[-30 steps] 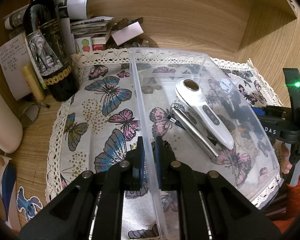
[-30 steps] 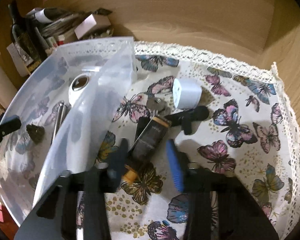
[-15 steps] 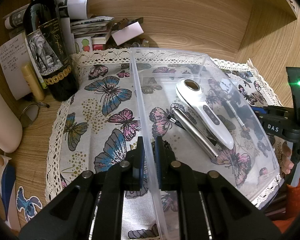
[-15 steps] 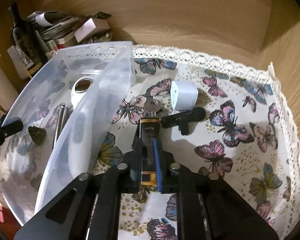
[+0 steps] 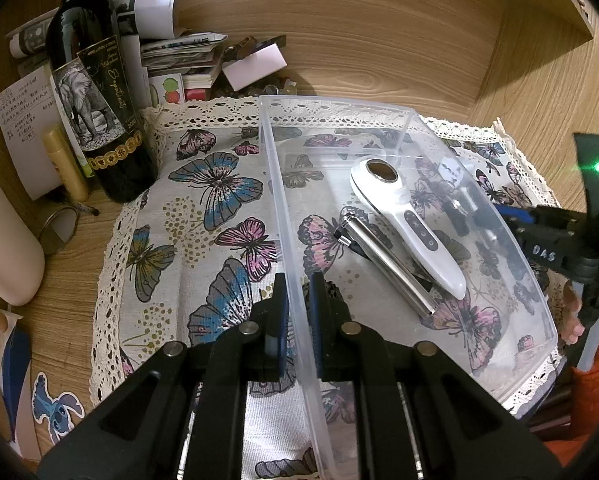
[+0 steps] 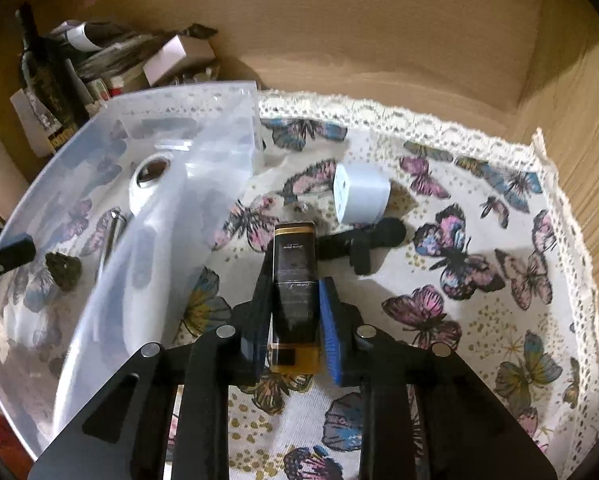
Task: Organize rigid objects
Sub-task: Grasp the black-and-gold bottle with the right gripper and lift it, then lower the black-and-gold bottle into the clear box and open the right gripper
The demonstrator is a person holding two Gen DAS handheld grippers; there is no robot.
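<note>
- Tube (image 6: 295, 280), black with gold bands: over the butterfly cloth (image 6: 479, 248), just right of the bin (image 6: 203, 120).
- Right gripper (image 6: 293, 328): jaws closed on the tube, pads pressed to both its sides.
- Left gripper (image 5: 297, 312): jaws nearly together, pinching the bin's left wall (image 5: 283, 208).
- In the bin: white handheld device (image 5: 403, 216), metal rod (image 5: 387, 268) beside it.
- On the cloth past the tube: white adapter (image 6: 361, 194), black clip (image 6: 363, 242).
- Wine bottle (image 5: 95, 92) stands left of the cloth.
</note>
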